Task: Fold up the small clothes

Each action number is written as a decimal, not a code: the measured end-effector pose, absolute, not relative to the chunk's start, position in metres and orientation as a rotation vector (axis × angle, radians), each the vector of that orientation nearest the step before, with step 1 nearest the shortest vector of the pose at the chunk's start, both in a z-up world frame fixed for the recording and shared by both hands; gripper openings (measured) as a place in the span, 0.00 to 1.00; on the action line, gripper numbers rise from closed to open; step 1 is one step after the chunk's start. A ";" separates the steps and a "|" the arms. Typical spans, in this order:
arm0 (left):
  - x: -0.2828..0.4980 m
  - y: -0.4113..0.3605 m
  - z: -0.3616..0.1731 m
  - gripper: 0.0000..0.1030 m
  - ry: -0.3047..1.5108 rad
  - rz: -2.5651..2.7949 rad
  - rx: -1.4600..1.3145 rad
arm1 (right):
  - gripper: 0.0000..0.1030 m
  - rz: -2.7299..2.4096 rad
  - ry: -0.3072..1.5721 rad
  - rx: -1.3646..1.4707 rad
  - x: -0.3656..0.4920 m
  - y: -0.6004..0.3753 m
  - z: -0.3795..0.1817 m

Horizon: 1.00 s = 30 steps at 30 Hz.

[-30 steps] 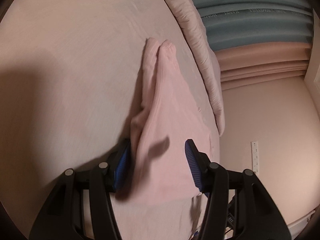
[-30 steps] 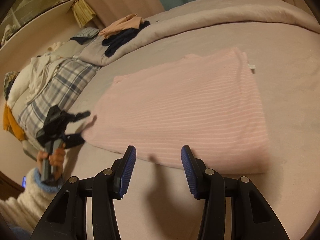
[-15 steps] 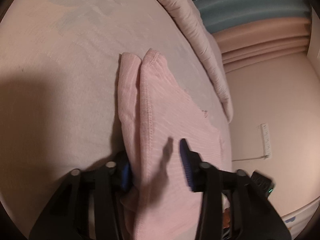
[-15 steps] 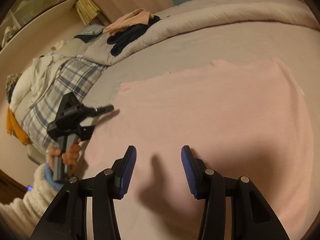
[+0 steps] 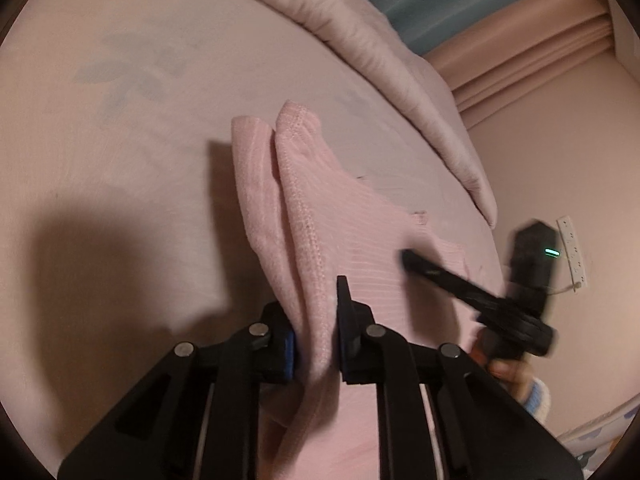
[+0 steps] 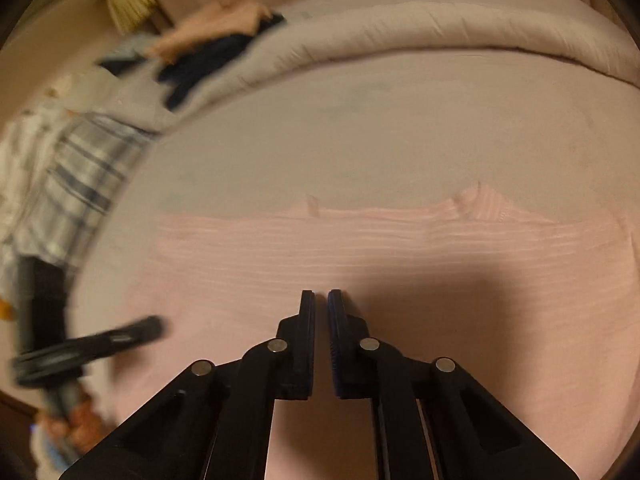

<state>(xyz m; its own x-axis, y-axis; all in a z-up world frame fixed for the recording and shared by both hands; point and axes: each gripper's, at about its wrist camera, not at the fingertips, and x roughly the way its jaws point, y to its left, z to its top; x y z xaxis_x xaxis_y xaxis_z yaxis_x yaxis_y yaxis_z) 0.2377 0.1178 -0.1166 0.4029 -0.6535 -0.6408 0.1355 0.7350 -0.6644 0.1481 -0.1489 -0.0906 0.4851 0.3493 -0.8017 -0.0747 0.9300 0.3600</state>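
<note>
The left gripper pinches the doubled edge of the pink garment, which lies on the bed. Its long axis runs toward 12 o'clock. The right gripper, nearly pressed together and holding nothing, hovers over the cloth at 3 o'clock.

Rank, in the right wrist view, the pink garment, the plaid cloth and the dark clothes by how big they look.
1. pink garment, filling the lower picture, though nearest the camera.
2. plaid cloth, at the left edge, blurred and partly cut off.
3. dark clothes, far back on the quilt, so the true size is unsure.
</note>
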 end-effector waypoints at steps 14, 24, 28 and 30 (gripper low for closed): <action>0.228 0.087 -0.082 0.14 1.037 -0.509 -0.481 | 0.00 0.384 1.121 0.167 0.008 -0.139 -0.090; 0.217 0.032 -0.038 0.14 1.043 -0.510 -0.423 | 0.01 0.461 1.010 0.475 -0.025 -0.208 -0.083; 0.218 -0.016 -0.029 0.14 1.062 -0.525 -0.346 | 0.26 0.457 0.931 0.713 -0.027 -0.262 -0.084; 0.219 -0.041 -0.031 0.14 1.079 -0.523 -0.299 | 0.30 0.441 0.903 0.783 -0.025 -0.276 -0.084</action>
